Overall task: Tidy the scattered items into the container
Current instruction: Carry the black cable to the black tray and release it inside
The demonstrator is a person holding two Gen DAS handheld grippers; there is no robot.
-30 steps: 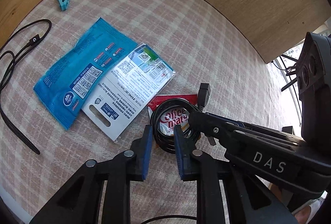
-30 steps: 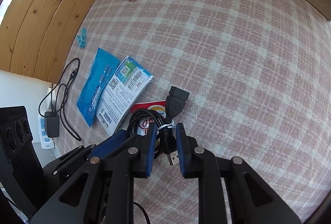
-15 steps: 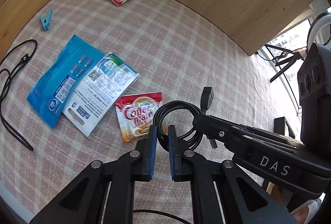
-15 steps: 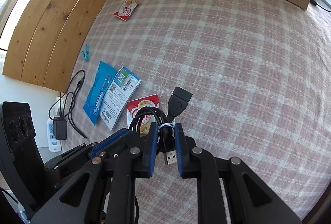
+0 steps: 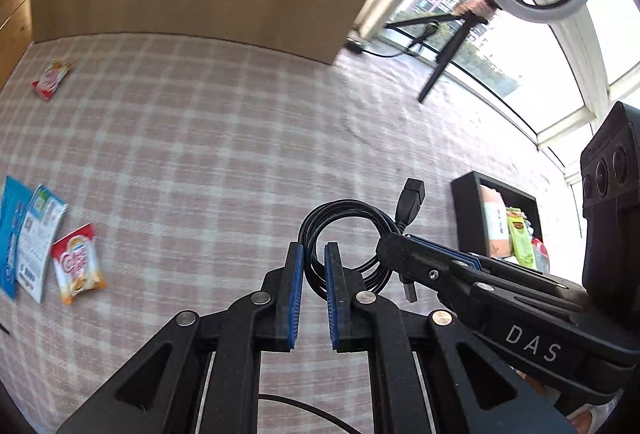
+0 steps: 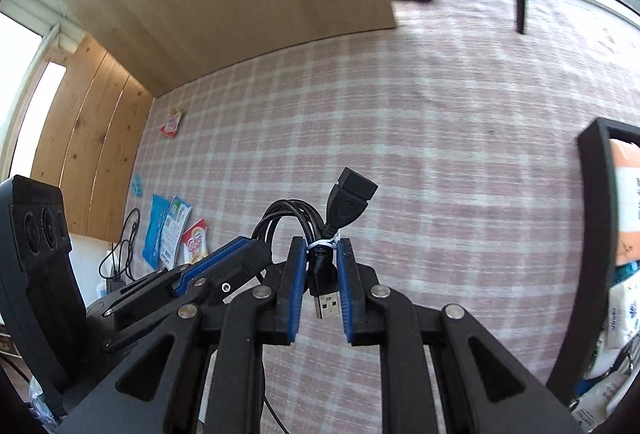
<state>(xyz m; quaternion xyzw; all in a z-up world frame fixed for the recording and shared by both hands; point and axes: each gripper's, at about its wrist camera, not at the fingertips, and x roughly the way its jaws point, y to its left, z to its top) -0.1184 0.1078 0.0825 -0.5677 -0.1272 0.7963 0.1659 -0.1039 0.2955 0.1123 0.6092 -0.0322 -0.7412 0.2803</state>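
Observation:
A coiled black USB cable (image 5: 352,209) hangs in the air between both grippers. My left gripper (image 5: 313,254) is shut on one side of the coil. My right gripper (image 6: 322,254) is shut on the tied end of the USB cable (image 6: 320,266), its plug hanging between the blue pads. The black container (image 5: 466,209) holding several packets stands on the checked cloth at the right, beyond the cable; its rim also shows in the right wrist view (image 6: 596,193).
A Coffee-mate sachet (image 5: 78,266), a white packet (image 5: 40,230) and a blue packet (image 5: 10,230) lie at the left. Another sachet (image 5: 50,77) lies far left by the wooden wall. A ring-light tripod (image 5: 444,53) stands at the back.
Both grippers have lifted the cable off the Coffee-mate sachet and swung it right, toward the black container, which has come into view.

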